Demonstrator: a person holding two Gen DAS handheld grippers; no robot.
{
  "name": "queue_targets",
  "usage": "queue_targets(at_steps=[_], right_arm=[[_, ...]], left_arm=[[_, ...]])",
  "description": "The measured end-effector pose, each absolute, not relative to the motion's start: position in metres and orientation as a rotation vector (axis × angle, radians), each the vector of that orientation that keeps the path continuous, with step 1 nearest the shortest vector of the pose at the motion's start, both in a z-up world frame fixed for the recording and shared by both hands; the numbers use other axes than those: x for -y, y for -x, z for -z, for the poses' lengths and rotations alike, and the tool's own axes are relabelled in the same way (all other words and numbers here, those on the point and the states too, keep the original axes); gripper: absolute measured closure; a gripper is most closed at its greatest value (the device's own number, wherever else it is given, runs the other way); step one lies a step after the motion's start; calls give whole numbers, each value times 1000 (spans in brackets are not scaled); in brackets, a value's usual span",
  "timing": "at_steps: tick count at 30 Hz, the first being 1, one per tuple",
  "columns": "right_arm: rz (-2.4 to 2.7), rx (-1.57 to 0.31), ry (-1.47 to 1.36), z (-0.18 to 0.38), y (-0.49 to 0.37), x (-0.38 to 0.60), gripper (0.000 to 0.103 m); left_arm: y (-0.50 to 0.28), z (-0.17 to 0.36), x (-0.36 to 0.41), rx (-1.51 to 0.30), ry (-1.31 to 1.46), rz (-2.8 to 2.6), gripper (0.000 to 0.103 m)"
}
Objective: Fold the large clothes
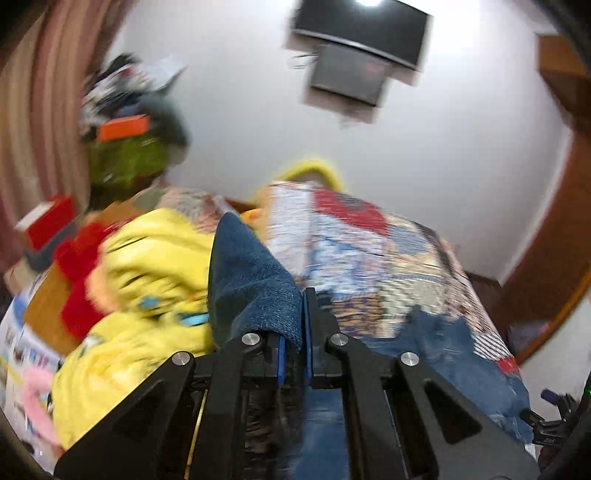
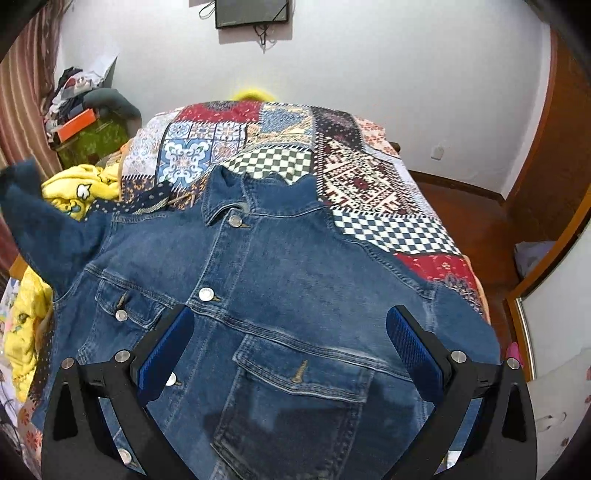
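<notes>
A blue denim jacket (image 2: 280,280) lies front up, buttoned, on a patchwork quilt (image 2: 354,173) that covers the bed. My right gripper (image 2: 288,343) hovers open over the chest pockets, its blue pads (image 2: 166,350) wide apart with nothing held. In the left wrist view, my left gripper (image 1: 295,317) is shut on a fold of the jacket's sleeve (image 1: 247,280), which sticks up between the pads. From the right wrist view that sleeve (image 2: 40,218) is lifted off the bed at the left edge. The left wrist view is motion-blurred.
A yellow printed garment (image 2: 85,188) is bunched on the bed's left side, with a red cloth (image 1: 81,280) beside it. Boxes and clutter (image 2: 88,110) are piled by the striped curtain. A dark screen (image 2: 251,13) hangs on the white wall. Wooden furniture (image 2: 554,166) stands at the right.
</notes>
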State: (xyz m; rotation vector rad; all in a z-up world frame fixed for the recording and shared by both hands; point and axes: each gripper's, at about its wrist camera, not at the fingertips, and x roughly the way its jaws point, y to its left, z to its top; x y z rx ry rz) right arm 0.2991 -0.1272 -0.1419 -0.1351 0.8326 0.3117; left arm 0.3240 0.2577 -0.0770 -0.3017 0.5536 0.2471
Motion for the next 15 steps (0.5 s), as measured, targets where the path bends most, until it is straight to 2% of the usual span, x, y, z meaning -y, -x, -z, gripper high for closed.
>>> queue_targets(at_steps=[7, 15], right_arm=[[-295, -830, 123, 138, -294, 159, 0], [-285, -852, 85, 145, -287, 195, 0]], left_arm=[[-378, 93, -130, -634, 153, -45, 97], [-398, 182, -26, -891, 43, 123, 97]])
